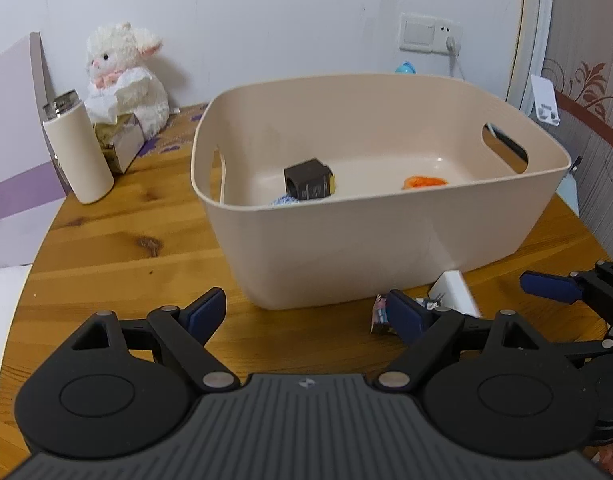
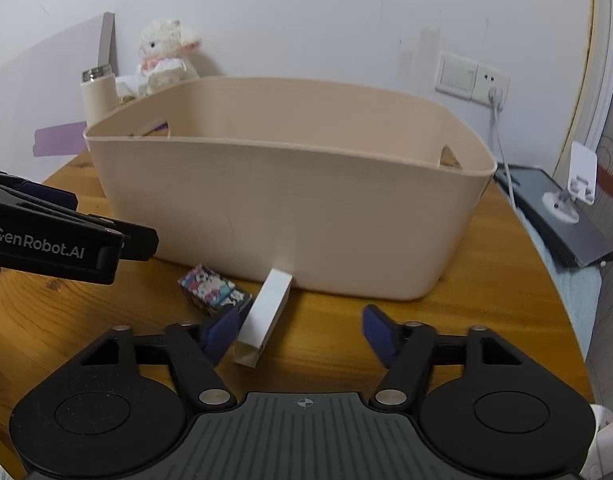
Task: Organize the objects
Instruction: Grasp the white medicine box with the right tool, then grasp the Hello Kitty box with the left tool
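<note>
a beige bin (image 1: 386, 248) is set on the wooden table (image 1: 118, 240); a dark box (image 1: 308, 180) and orange item (image 1: 424, 181) are held inside. a white block (image 2: 266, 316) and patterned box (image 2: 212, 290) are seen near its front wall. the left gripper (image 1: 306, 316) and right gripper (image 2: 302, 334) are spread wide, nothing gripped.

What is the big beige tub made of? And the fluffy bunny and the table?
The tub looks like smooth matte plastic: thin moulded walls, cut-out handles. The bunny seems to be soft white plush, with shaggy fuzz. The table looks like varnished wood, probably pine, showing knots and plank lines.
</note>
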Demonstrator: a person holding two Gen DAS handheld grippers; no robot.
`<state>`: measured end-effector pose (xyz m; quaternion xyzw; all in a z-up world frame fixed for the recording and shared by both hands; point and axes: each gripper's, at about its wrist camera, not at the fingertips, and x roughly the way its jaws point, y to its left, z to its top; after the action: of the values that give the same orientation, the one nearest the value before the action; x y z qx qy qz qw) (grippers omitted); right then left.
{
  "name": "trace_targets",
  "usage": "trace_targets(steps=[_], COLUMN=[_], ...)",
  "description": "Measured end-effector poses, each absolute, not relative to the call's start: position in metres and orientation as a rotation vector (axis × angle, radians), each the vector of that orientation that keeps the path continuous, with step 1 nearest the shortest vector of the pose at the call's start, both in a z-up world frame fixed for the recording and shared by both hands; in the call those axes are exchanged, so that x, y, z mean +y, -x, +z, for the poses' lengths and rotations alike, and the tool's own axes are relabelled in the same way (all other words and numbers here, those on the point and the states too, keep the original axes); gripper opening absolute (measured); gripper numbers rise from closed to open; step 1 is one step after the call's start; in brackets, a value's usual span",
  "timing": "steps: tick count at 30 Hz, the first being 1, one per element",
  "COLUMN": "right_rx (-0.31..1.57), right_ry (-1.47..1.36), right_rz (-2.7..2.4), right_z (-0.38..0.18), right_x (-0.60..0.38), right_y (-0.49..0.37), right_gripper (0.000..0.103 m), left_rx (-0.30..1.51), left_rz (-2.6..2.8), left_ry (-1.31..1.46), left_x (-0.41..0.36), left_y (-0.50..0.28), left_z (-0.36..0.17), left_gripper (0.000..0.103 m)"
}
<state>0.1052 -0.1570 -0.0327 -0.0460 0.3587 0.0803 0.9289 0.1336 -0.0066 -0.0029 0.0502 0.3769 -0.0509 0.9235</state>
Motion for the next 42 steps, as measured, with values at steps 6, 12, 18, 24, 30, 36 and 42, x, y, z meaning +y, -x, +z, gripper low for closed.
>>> trace_targets(steps=[6, 12, 18, 24, 30, 36, 42], right_rx=[0.756, 0.756, 0.748, 0.731, 0.739, 0.759, 0.772], right_ry=[0.085, 0.086, 0.079, 0.071, 0.088, 0.098, 0.109], right_rz=[0.151, 0.121, 0.118, 0.139, 0.184, 0.217, 0.207], right_z=[-0.037, -0.036, -0.038, -0.032, -0.032, -0.039, -0.046], right_x=[-0.164, -0.176, -0.185, -0.188, -0.179, -0.166, -0.157], right_y=[-0.110, -0.110, -0.099, -0.090, -0.088, -0.095, -0.105], right_gripper=[0.031, 0.028, 0.037, 0.048, 0.055, 0.059, 0.063], left_rx=[0.814, 0.852, 0.875, 0.901, 0.903, 0.907, 0.912], left_rz=[-0.113, -0.172, -0.201, -0.238, -0.193, -0.198, -0.203], left_ry=[-0.092, -0.074, -0.087, -0.066, -0.069, -0.044, 0.027], left_x=[-0.008, -0.018, -0.031, -0.040, -0.040, -0.032, -0.032], left_y=[-0.140, -0.143, -0.146, -0.153, -0.162, -0.166, -0.165], left_z=[-0.017, -0.027, -0.036, -0.046, -0.058, -0.058, -0.056], left_gripper=[0.088, 0.088, 0.088, 0.088, 0.088, 0.088, 0.091])
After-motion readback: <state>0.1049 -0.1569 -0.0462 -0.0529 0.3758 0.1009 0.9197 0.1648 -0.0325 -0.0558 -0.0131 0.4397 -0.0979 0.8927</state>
